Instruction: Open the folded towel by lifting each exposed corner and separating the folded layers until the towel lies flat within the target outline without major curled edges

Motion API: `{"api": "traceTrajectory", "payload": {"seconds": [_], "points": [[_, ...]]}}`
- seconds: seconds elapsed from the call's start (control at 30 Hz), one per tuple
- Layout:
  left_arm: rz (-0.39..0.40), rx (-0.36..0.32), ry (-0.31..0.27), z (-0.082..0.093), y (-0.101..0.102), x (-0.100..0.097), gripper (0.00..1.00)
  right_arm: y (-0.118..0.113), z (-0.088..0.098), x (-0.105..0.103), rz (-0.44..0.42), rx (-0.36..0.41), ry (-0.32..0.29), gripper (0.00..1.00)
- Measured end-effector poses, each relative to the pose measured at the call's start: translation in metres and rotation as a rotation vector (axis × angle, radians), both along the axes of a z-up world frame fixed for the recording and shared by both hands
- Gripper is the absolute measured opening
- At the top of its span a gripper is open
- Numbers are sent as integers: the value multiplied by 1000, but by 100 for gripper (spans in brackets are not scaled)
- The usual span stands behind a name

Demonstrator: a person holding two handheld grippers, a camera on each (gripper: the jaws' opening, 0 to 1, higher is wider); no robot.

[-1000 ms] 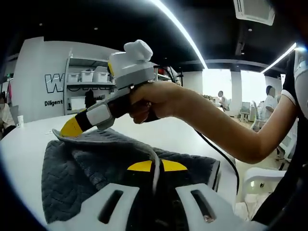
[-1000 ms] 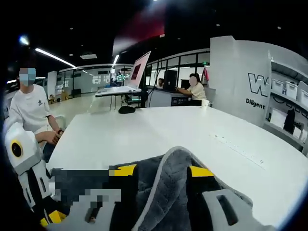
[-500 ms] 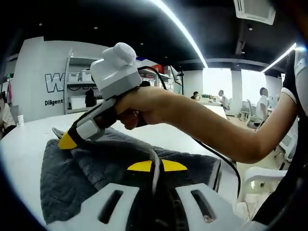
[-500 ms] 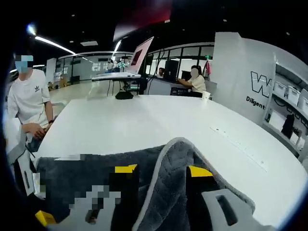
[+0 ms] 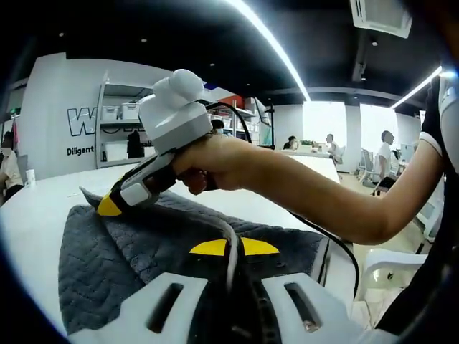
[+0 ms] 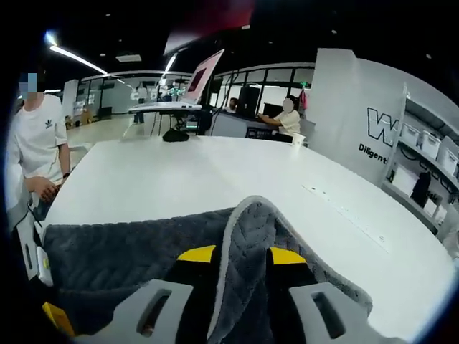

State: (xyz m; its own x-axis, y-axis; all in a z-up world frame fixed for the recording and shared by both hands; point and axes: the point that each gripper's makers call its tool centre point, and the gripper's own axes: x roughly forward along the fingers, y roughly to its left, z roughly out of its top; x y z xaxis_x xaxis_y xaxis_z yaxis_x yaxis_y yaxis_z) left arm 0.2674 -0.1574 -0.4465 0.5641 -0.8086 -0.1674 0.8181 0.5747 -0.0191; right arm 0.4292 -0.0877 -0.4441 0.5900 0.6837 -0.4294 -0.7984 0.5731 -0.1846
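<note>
A dark grey towel (image 5: 143, 247) with a pale bound edge lies on the white table (image 5: 36, 215). In the left gripper view my left gripper (image 5: 233, 247) is shut on a raised fold of its near edge, between the yellow tips. A hand holds my right gripper (image 5: 107, 206) coming in from the right, shut on the far left corner just above the table. In the right gripper view the right gripper (image 6: 242, 254) pinches an upright ridge of the towel (image 6: 129, 251). The left gripper (image 6: 36, 276) shows at that view's left edge.
The table (image 6: 179, 172) stretches wide and bare beyond the towel. A cable (image 5: 326, 236) hangs from the right gripper. A white chair (image 5: 391, 269) stands at the table's right. A seated person (image 6: 36, 143), a cup (image 6: 298, 139) and shelves with bins (image 5: 129, 115) lie farther off.
My right gripper has tilted down and carried the towel corner lower, close to the table. The towel now spreads wider to the left. The left gripper holds its place.
</note>
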Motion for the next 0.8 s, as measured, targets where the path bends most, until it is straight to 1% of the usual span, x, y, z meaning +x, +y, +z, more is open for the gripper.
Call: {"api": "traceTrajectory", "payload": {"seconds": [0.17,0.37,0.43,0.53,0.67,0.73,0.8], "points": [[3,-2,1,0,0,0,4,-1,0,1,-8,16,5,16],[3,-1,0,0,0,-1,4,-2,-2,1,-6,26,16,5],[4,-2,-2,0,1,0,4,-3,-3,1,-11,31,24,3],[11,-14,-3,1,1,0,3,-5,-2,3,-17,27,15,0],[14,-27,-1,2,1,0,3,-7,1,8,-20,41,11,0],[10,-24,-21,5,1,0,3,-8,3,8,-20,46,8,0],[10,-21,-28,6,0,0,3,-8,5,9,-20,49,3,0]]}}
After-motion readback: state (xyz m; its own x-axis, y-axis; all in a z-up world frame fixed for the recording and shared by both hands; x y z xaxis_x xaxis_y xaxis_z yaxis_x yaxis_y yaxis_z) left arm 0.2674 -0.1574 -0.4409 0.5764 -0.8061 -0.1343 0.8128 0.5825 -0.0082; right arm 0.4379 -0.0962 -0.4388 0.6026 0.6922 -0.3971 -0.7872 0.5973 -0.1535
